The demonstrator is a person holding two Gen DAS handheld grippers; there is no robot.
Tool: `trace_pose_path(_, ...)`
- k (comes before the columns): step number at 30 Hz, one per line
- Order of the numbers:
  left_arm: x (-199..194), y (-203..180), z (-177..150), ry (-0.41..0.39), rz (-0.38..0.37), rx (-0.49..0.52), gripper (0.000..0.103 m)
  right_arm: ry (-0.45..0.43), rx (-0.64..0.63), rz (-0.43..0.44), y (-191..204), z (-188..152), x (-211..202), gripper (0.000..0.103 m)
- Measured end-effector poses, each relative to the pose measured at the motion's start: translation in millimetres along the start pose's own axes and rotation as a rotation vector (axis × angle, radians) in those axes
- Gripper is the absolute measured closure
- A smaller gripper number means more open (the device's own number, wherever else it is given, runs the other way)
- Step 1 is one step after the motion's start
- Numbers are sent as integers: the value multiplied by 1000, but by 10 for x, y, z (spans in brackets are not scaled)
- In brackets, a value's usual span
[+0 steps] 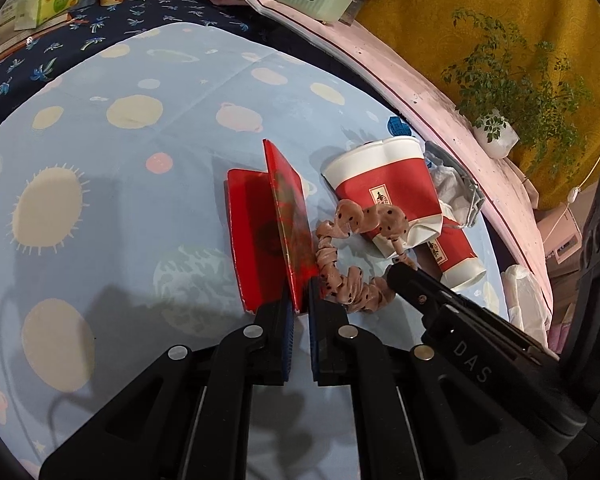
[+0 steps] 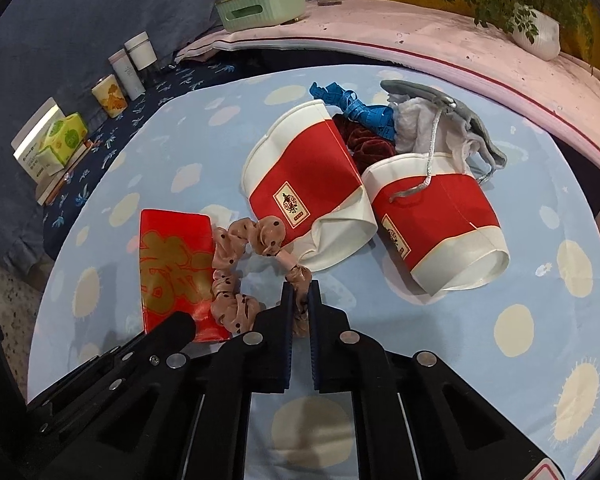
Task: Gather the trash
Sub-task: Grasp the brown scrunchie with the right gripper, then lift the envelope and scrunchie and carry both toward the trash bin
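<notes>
- The left gripper (image 1: 300, 300) is pinching the red envelope (image 1: 288, 224), holding it on its edge on the blue cloth (image 1: 140, 160)
- The right gripper (image 2: 301, 296) is squeezing the pink scrunchie (image 2: 236, 280) tight
- It should be lifting slowly, because the scrunchie is touching the envelope and a red cup (image 2: 303, 184)
- The cloth's near side is giving open room

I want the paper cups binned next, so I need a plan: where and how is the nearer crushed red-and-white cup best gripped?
Grip the crushed cup at its flattened white base end, which faces the right gripper. The wall there has collapsed thin, so narrow jaws can probably pinch it. Come from the near side, just past the pink scrunchie lying against it.
</notes>
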State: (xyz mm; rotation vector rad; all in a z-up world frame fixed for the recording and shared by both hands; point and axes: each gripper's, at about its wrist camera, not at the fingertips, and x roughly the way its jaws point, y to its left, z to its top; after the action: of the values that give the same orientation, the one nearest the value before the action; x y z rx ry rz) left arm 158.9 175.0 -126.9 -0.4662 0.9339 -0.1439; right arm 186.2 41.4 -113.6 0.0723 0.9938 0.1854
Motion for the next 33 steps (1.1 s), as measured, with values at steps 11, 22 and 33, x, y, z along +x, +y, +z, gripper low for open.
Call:
trace_pose_path(11,-91,126,8,-1,-24,-27,97,-36,-22,-44,84,-56,-176,97)
trace_pose_path(22,-178,34,64,-14,-8,4,99,-93,3,-28,-13,15,-441,97)
trace_pose_path(33,-354,-238,185,-44,-7,29,99,-131,14,-37,-270,74,-745,97)
